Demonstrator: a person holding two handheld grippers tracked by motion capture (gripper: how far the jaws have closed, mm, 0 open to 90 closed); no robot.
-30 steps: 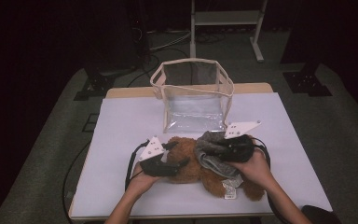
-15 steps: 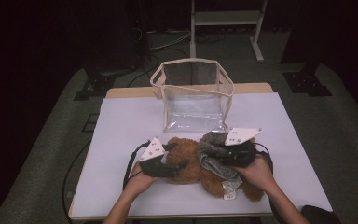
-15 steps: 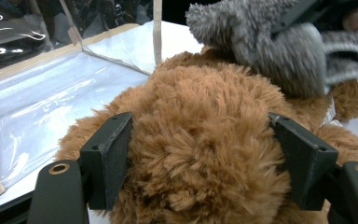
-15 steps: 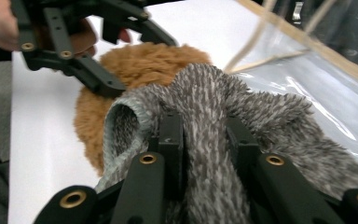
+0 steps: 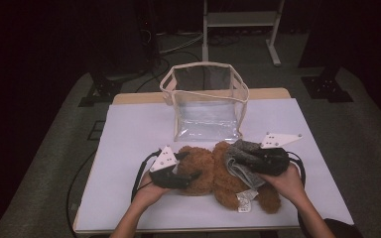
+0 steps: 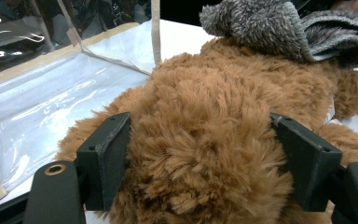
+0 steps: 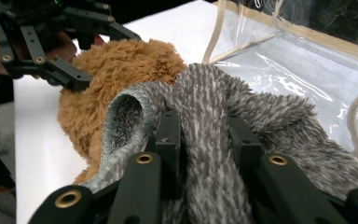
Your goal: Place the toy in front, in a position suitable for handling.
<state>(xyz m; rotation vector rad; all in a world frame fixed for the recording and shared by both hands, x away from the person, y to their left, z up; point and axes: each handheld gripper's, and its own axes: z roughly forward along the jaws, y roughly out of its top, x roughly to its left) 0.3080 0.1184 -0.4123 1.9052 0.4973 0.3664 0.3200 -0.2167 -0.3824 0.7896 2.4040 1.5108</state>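
Gripping teddy bear (image 5: 213, 171), both grippers level

Both handheld grippers, left gripper (image 5: 188, 176) and right gripper (image 5: 245, 161): matte black jaws, brass-ringed pivot holes behind them, pale three-cornered plate above, black cable trailing rearward.

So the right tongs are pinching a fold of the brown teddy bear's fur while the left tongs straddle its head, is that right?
Not quite. The right tongs pinch a fold of the grey knitted cloth, not the bear's fur; the right gripper view shows it. The left tongs do straddle the brown teddy bear.
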